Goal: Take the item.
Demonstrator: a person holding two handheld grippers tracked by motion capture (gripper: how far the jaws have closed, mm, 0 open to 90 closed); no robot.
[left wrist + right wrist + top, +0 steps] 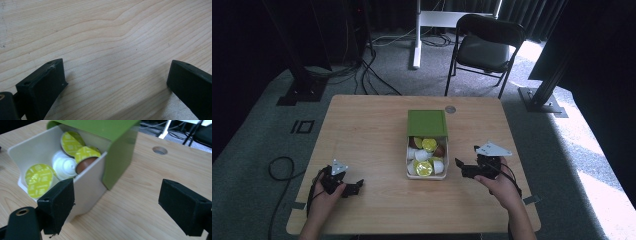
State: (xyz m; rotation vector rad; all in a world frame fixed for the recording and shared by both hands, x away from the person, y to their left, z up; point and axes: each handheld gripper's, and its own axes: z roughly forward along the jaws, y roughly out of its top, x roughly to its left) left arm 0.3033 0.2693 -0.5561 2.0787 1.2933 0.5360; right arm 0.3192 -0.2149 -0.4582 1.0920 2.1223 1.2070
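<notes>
I had both grippers low over the table [362,125], one at each near corner, and neither held anything. The left gripper [353,187] sat at the near left, well apart from everything else; in the left gripper view its jaws stood wide with only bare wood grain between them. I judged it was parked there to keep out of the way.

The right gripper [460,165] was the working one. It lay just right of the box [427,150], which stood in the middle of the table with its white tray slid out toward me from under a green sleeve [427,123]. In the right gripper view the jaws were spread wide and empty, the left one close against the tray's white side wall, though I could not tell whether it touched. Aiming from the side like that made sense if the plan was to close on the wall or reach over it.

Pods [38,179] filled the tray: several with yellow-green foil lids, one white, one brownish that I took for a pod seen side-on, but the view was too soft to be sure. No pod was out on the table.

A chair [486,45] stood beyond the far edge.
</notes>
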